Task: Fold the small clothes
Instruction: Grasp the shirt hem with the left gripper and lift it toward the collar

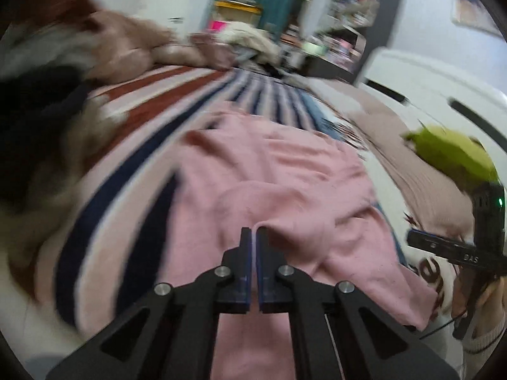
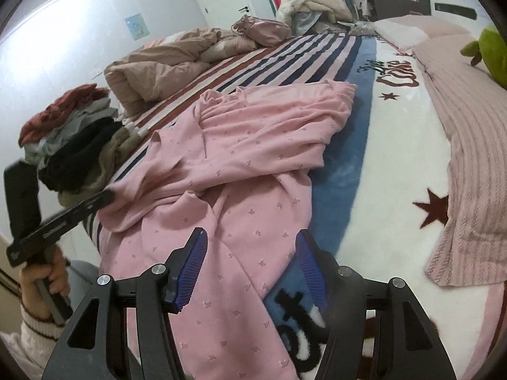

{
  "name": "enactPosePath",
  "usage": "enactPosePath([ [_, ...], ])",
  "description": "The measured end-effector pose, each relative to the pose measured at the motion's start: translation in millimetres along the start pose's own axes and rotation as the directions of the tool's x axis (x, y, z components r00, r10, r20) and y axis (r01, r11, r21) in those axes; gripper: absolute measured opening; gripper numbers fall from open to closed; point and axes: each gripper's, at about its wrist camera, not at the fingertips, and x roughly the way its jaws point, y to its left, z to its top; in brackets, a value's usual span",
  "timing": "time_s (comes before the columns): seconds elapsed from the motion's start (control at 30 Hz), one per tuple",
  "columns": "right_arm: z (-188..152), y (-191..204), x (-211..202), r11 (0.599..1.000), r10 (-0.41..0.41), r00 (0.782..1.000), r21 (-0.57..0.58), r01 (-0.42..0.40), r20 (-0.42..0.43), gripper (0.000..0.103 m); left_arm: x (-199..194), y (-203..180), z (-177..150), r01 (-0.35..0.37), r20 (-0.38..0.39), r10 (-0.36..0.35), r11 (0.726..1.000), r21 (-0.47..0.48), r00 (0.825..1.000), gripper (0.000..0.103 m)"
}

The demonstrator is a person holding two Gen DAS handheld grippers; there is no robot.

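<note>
On the bed [image 2: 396, 145], spread over a striped and star-printed blanket [image 2: 345, 171], lies a pink garment [image 2: 240, 171] with a small repeated print. It is rumpled, its layers overlapping in loose folds, and it runs from the near edge of the bed toward the middle.

From the right wrist view, the right gripper [image 2: 250, 269] hangs over the near part of the garment with its blue-padded fingers [image 2: 193, 269] well apart and nothing between them. To the left, the left gripper [image 2: 107, 194] reaches in from a hand [image 2: 47, 278] in a cream knitted sleeve, its tip at the left edge of the pink cloth; that view does not show whether it holds the cloth.

The left wrist view is blurred. Its fingers stand together with only a thin slit between them, and a ridge of the pink garment [image 1: 285, 190] rises right at their tips; whether cloth is pinched in the slit I cannot tell. At the right edge of that view the right gripper [image 1: 443, 250] shows as a dark bar.

Left of the garment a pile of clothes [image 2: 73, 145] in red, grey, black and brown sits on the bed. Farther back lies a crumpled beige duvet [image 2: 164, 63], and a green plush toy [image 2: 491, 53] rests on a pink knitted throw [image 2: 469, 158] at the far right.
</note>
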Motion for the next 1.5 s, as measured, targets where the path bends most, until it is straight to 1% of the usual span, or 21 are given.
enactPosePath([
  [0.1,3,-1,4,1.000,-0.014,1.000,0.005,0.014,0.001,0.054,-6,30,-17,-0.044,-0.036,0.040,0.994,-0.099,0.999,0.001],
  [0.2,10,-8,16,0.996,-0.092,0.996,-0.006,0.092,-0.016,0.054,-7,51,-33,-0.070,-0.094,0.057,0.988,-0.137,0.994,0.006],
  [0.27,17,-14,27,0.986,-0.163,0.986,-0.022,0.162,-0.038,0.054,-13,57,-38,-0.091,-0.100,0.077,0.986,-0.137,0.992,0.030],
  [0.3,22,-17,34,0.981,-0.191,0.980,-0.038,0.189,-0.051,0.054,-18,59,-38,-0.086,-0.087,0.074,0.987,-0.138,0.993,0.036],
  [0.37,29,-20,47,0.979,-0.199,0.977,-0.054,0.196,-0.073,0.054,-31,62,-32,-0.036,-0.038,0.031,0.990,-0.134,0.999,0.054],
  [0.5,43,-22,79,0.978,-0.204,0.972,-0.074,0.196,-0.121,0.055,-34,51,-10,0.041,0.004,-0.041,0.997,-0.072,0.999,0.060],
  [0.57,51,-21,88,0.971,-0.233,0.967,-0.083,0.225,-0.104,0.052,-22,40,0,0.077,-0.013,-0.077,0.997,-0.011,0.997,0.075],
  [0.63,61,-27,93,0.962,-0.273,0.959,-0.046,0.270,-0.078,0.047,-2,26,6,0.065,-0.043,-0.063,0.997,0.051,0.997,0.075],
  [0.7,68,-36,91,0.958,-0.286,0.957,0.015,0.287,-0.058,0.043,13,17,10,0.069,-0.065,-0.064,0.995,0.067,0.996,0.075],
  [0.73,70,-40,89,0.954,-0.296,0.954,0.030,0.297,-0.048,0.036,21,13,10,0.079,-0.077,-0.074,0.994,0.072,0.994,0.074],
  [0.77,71,-42,85,0.951,-0.306,0.951,0.035,0.308,-0.038,0.029,30,9,11,0.078,-0.089,-0.071,0.994,0.078,0.993,0.070],
  [0.8,71,-44,80,0.945,-0.325,0.945,0.034,0.326,-0.026,0.028,36,5,11,0.066,-0.099,-0.057,0.994,0.089,0.993,0.067],
  [0.87,72,-49,70,0.928,-0.372,0.928,0.026,0.371,-0.004,0.027,42,0,10,0.053,-0.110,-0.041,0.993,0.109,0.993,0.049],
  [0.9,72,-52,67,0.921,-0.389,0.921,0.027,0.388,0.001,0.026,44,-1,9,0.049,-0.113,-0.036,0.992,0.115,0.993,0.044],
  [0.97,72,-61,58,0.903,-0.429,0.903,0.039,0.429,0.006,0.026,46,-3,9,0.046,-0.123,-0.031,0.991,0.128,0.992,0.021],
  [1.03,71,-70,52,0.889,-0.457,0.890,0.049,0.456,0.006,0.026,46,-4,6,0.052,-0.138,-0.032,0.988,0.144,0.990,0.007],
  [1.07,71,-75,49,0.886,-0.461,0.887,0.055,0.461,0.003,0.026,44,-4,4,0.060,-0.141,-0.040,0.988,0.143,0.989,0.007],
  [1.2,65,-83,49,0.911,-0.405,0.914,0.073,0.407,-0.038,0.027,30,1,-3,0.049,-0.113,-0.038,0.994,0.099,0.993,0.006],
  [1.37,54,-77,29,0.932,-0.353,0.936,0.083,0.352,-0.013,0.030,1,17,-21,0.048,-0.115,-0.045,0.999,0.024,0.992,0.006],
  [1.43,51,-73,23,0.938,-0.336,0.942,0.084,0.335,-0.011,0.031,-6,23,-31,0.075,-0.144,-0.075,0.997,-0.005,0.987,0.006],
  [1.5,48,-68,18,0.947,-0.313,0.950,0.076,0.313,-0.013,0.032,-8,22,-43,0.137,-0.182,-0.138,0.990,-0.017,0.974,0.006],
])
